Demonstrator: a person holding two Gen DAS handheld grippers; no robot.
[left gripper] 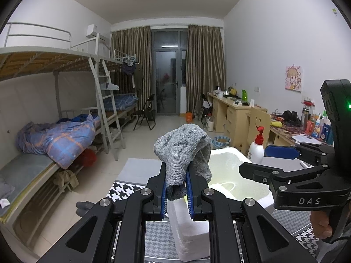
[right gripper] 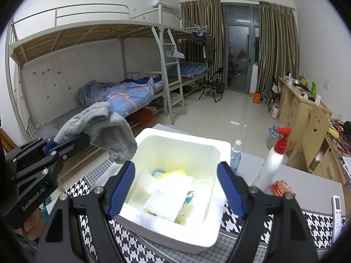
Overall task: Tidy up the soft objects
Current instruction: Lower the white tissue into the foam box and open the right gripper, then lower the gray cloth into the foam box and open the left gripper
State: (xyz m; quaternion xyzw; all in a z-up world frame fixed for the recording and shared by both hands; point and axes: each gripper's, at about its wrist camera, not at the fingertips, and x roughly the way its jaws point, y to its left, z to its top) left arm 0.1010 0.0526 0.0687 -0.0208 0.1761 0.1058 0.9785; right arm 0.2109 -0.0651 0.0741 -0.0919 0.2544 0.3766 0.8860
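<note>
A grey knitted cloth (left gripper: 184, 149) sticks up between the blue pads of my left gripper (left gripper: 176, 188), which is shut on it. In the right wrist view the same cloth (right gripper: 105, 129) droops from the left gripper (right gripper: 65, 144) beside the left rim of a white foam box (right gripper: 210, 151). My right gripper (right gripper: 176, 168) hangs open just above the box, with its blue pads (right gripper: 122, 188) wide apart and nothing between them. Inside the box lie a folded white cloth (right gripper: 169, 199) and a yellow soft item (right gripper: 173, 173). The left wrist view shows the right gripper (left gripper: 254, 159) over the box (left gripper: 223, 151).
The box stands on a table with a houndstooth cover (right gripper: 316, 221). To its right are a white pump bottle with a red top (right gripper: 272, 166), a clear spray bottle (right gripper: 235, 155), a red packet (right gripper: 282, 188) and a remote (right gripper: 336, 212). Bunk beds line the left wall and desks the right.
</note>
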